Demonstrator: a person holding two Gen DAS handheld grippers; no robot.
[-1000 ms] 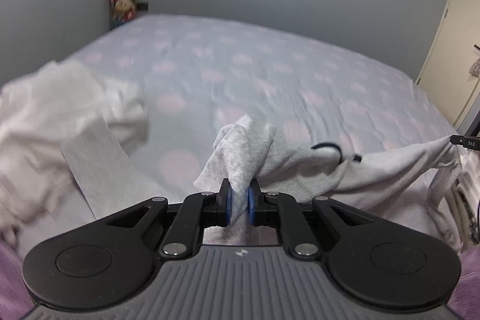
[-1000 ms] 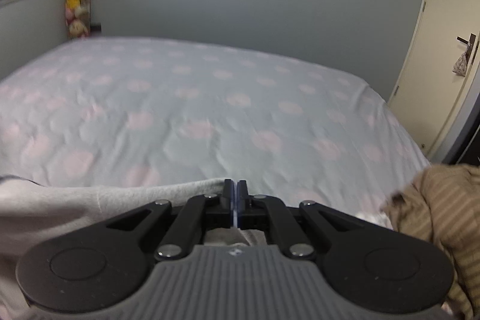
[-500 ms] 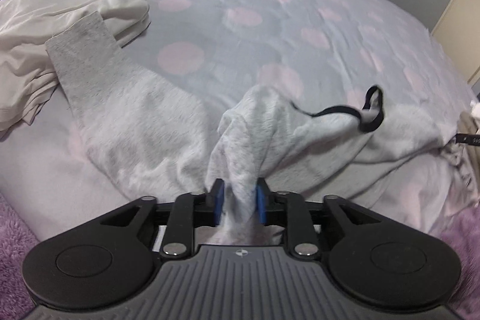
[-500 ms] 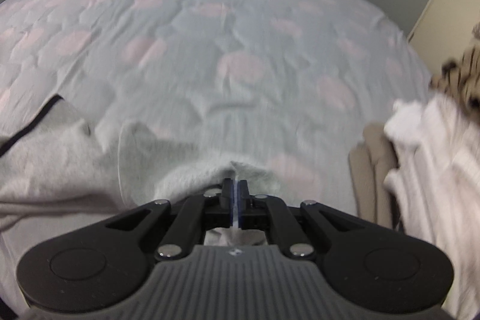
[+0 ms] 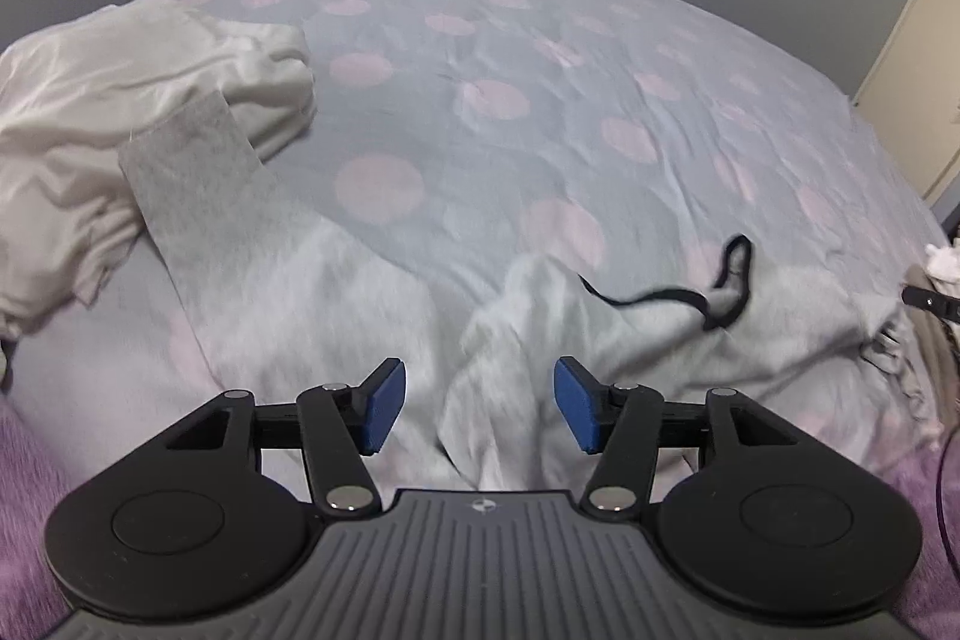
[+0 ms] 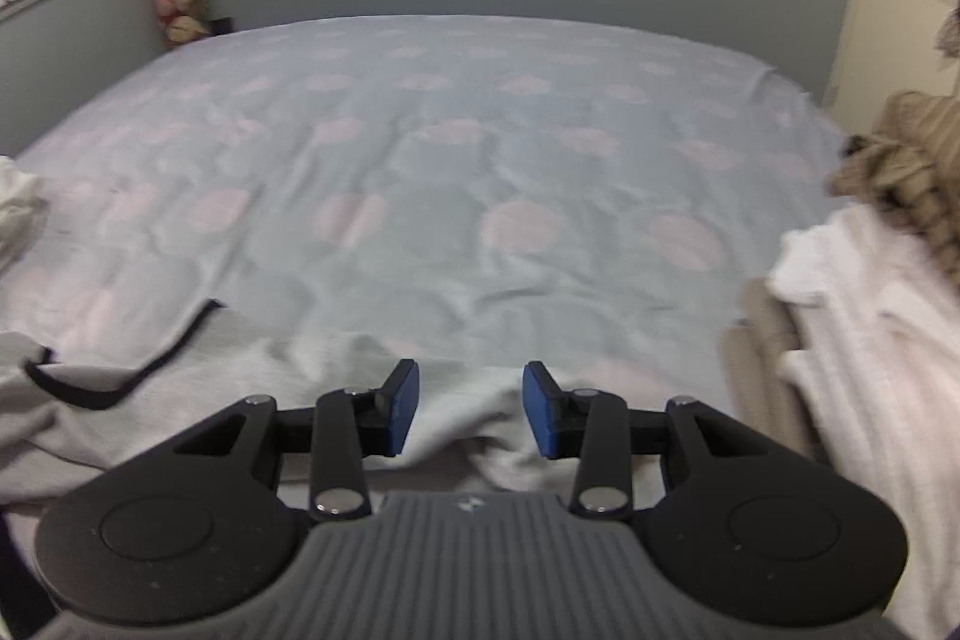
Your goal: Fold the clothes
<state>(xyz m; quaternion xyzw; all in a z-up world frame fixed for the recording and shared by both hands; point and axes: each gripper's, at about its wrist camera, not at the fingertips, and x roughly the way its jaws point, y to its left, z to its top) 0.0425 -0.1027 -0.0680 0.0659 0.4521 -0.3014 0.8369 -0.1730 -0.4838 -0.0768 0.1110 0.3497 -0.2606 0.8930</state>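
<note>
Two tongs work one grey sweatshirt (image 5: 336, 316), which lies spread along the near edge of the bed (image 5: 540, 58), at 6 o'clock in both wrist views.

Left tongs (image 5: 479, 409): the jaws stand apart and have just been opening. A raised fold of the sweatshirt sits between the blue pads (image 5: 384, 406) but neither pad presses on it; the cloth is released.

- Hazard 1: the fold stands up in a ridge at 12 o'clock from the left tongs. If it is left unsmoothed, the next fold would likely trap a crease.
- Hazard 2: a grey sleeve (image 5: 186, 172), at 10 o'clock, rests on a cream garment (image 5: 108, 100) that lies beside it. Pulling the sleeve inward could drag that garment along or disturb it.
- Hazard 3: a black-trimmed neckline (image 5: 714, 292), at 2 o'clock, loops up off the fabric. A pad passing low over it could snag the loop and skew the sweatshirt.

Right tongs (image 6: 471, 409): the jaws stand apart and have just been opening. The hem edge (image 6: 456, 388) of the sweatshirt lies between and under the pads, not gripped.

- Hazard 4: the hem sits close to the bed's near edge. With neither tong holding it, any rearward brush may slide the cloth off the mattress.
- Hazard 5: a white ribbed garment (image 6: 870, 340) and a tan striped garment (image 6: 894, 160) are piled at 3 o'clock, just beside the right tongs. A sideways sweep could catch them and mix the pile into the working area.
</note>
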